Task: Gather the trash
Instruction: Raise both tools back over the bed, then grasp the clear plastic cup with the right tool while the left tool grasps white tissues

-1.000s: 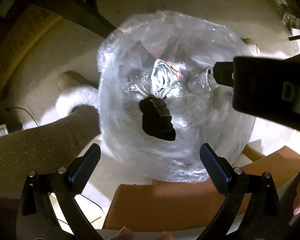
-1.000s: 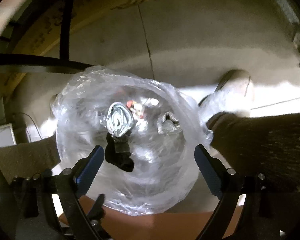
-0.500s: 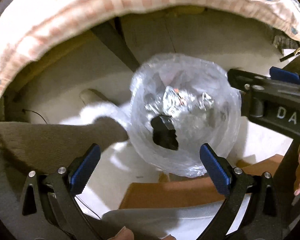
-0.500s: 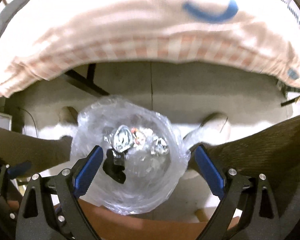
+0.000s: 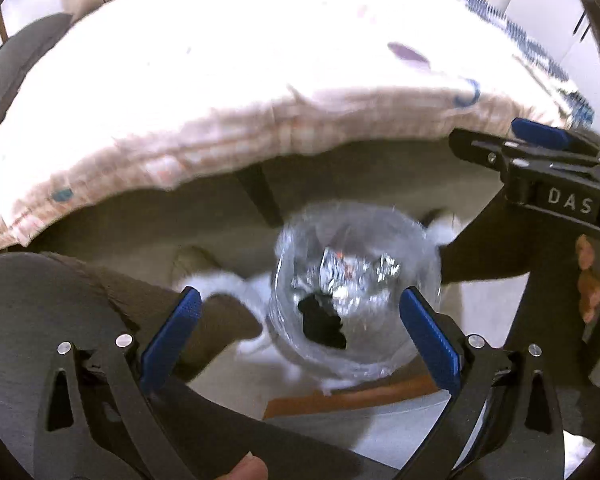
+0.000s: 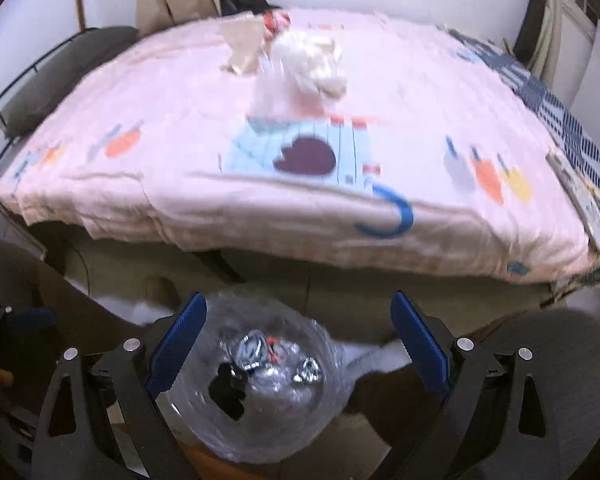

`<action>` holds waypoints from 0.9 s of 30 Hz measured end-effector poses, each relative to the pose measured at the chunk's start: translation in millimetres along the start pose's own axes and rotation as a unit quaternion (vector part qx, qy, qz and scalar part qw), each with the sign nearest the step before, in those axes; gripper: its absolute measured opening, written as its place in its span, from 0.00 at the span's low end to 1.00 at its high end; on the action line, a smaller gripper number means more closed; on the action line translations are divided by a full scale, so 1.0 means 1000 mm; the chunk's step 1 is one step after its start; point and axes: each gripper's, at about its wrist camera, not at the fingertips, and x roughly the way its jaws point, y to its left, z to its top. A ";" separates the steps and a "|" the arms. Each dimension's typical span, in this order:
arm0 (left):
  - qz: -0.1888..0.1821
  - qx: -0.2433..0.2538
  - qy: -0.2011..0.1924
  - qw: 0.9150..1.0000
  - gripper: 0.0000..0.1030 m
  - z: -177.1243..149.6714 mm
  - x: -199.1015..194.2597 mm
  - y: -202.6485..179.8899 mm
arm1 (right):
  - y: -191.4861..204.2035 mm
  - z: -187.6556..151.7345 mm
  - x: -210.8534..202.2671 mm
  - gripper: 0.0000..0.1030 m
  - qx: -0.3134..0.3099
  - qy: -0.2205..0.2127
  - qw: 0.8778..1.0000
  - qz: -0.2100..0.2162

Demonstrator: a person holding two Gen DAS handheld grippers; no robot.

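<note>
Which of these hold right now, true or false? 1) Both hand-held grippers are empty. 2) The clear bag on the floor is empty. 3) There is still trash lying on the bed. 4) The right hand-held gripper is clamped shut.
1) True: the left hand-held gripper and right hand-held gripper stand open with nothing between the pads.
2) False: the clear bag already holds crumpled foil and a black piece.
3) True: a white crumpled wad and a plastic wrapper lie on the bed.
4) False: its jaws are wide apart.
</note>
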 end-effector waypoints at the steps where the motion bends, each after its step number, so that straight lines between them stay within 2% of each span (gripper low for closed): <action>1: 0.001 0.001 -0.008 1.000 0.94 0.001 -0.004 0.001 | -0.001 0.004 -0.004 0.87 -0.003 -0.010 1.000 0.002; 7: -0.011 0.011 -0.054 0.998 0.94 0.018 -0.021 0.013 | -0.012 0.021 -0.015 0.87 0.002 -0.041 0.998 0.037; 12: -0.018 0.021 -0.070 0.997 0.94 0.036 -0.021 0.021 | -0.018 0.036 -0.010 0.87 0.010 -0.053 0.996 0.066; 19: -0.034 0.020 -0.089 0.995 0.94 0.074 -0.010 0.039 | -0.028 0.074 0.011 0.87 0.018 -0.064 0.990 0.120; 27: -0.067 -0.001 -0.115 0.991 0.94 0.118 0.014 0.063 | -0.029 0.113 0.051 0.87 0.019 -0.048 0.992 0.112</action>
